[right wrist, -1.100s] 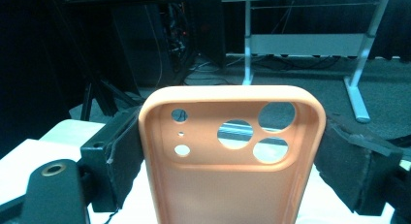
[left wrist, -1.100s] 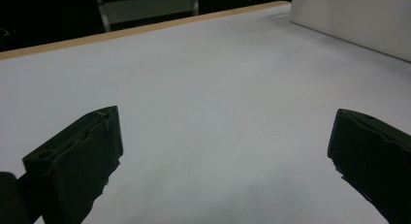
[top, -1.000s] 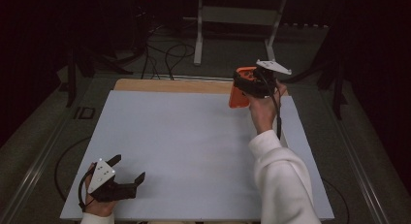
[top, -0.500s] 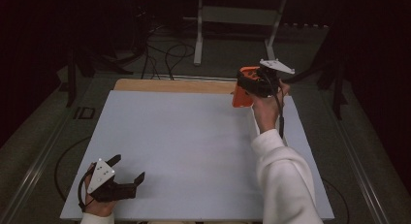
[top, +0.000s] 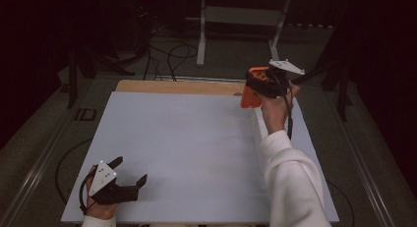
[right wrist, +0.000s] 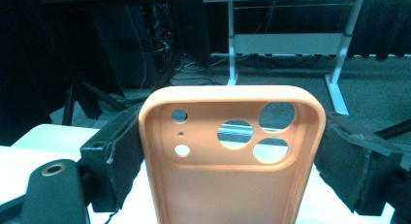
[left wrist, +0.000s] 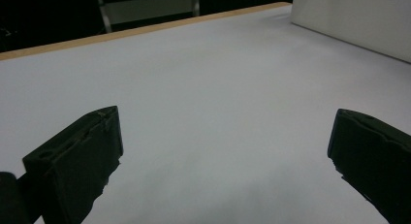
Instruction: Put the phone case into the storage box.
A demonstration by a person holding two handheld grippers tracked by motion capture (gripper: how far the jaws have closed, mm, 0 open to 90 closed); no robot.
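My right gripper [top: 255, 85] is raised above the far right corner of the white table [top: 182, 138] and is shut on an orange phone case [top: 247, 99]. In the right gripper view the phone case [right wrist: 232, 156] stands upright between the two black jaws. Its inner side and camera cut-outs face the camera. My left gripper [top: 131, 170] rests low at the table's near left corner. In the left gripper view my left gripper [left wrist: 225, 156] is open, with bare white table [left wrist: 203, 88] between its jaws.
A wooden strip [top: 177, 87] runs along the table's far edge. Beyond it stand a metal frame [top: 236, 15] and cables [top: 172, 55] on the dark floor. A white straight-edged block [left wrist: 358, 20] lies on the table's right side.
My right gripper has carried the orange phone case a little to the right and farther away. The left gripper has stayed where it was.
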